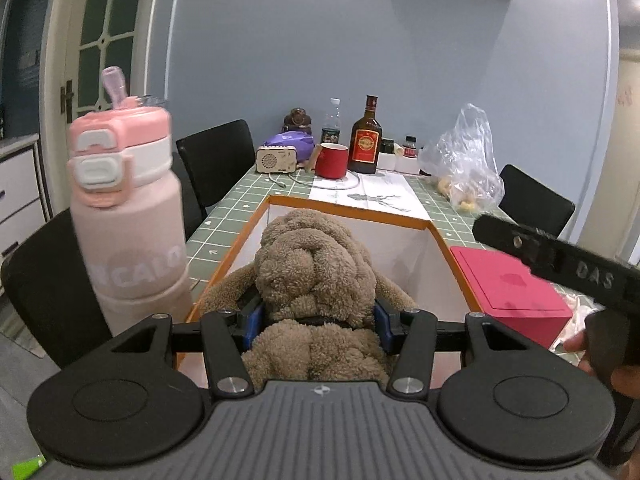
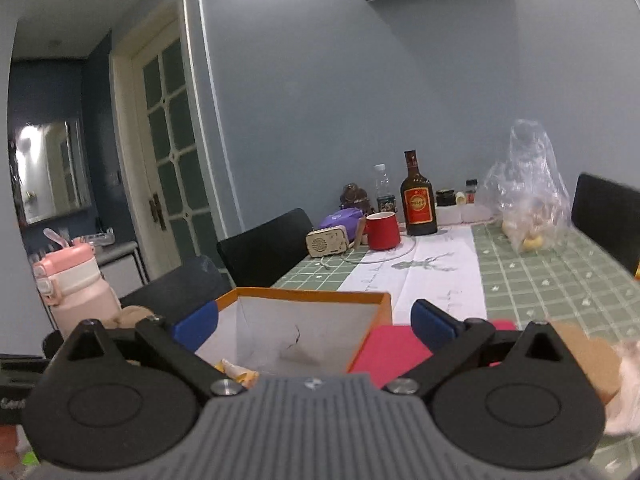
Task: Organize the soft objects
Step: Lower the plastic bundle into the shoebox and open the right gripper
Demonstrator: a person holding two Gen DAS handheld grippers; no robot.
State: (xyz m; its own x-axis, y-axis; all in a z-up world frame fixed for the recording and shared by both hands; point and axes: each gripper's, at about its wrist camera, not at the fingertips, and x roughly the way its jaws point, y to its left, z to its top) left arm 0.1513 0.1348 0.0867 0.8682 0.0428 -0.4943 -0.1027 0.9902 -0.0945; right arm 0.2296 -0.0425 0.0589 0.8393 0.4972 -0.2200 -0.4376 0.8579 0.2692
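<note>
Holding the plush [image 1: 316, 280] by its neck, my left tongs [image 1: 316, 322] press their blue pads into the fur on both sides, with the head up and the body hanging toward me. The plush hangs over the near end of the box [image 1: 440, 240], an orange-rimmed carton with white walls that sits on the green checked surface [image 1: 224, 224]. A pink bottle [image 1: 128, 216] stands just left of the box, and a red case [image 1: 508, 288] lies just right of it.

My right tongs [image 2: 316, 326] stand wide with nothing between the pads, aimed over the same box [image 2: 380, 304]; through them I see its white bottom and something yellow [image 2: 236, 372] at the near edge, too hidden to name. In the left view the right tool [image 1: 560, 264] reaches in from the right, above the red case, with my fingers [image 1: 576, 346] on its grip.

Farther back on the surface stand a red mug [image 1: 331, 160], a dark bottle [image 1: 365, 140], a small radio [image 1: 278, 159] and a clear bag [image 1: 464, 160].
</note>
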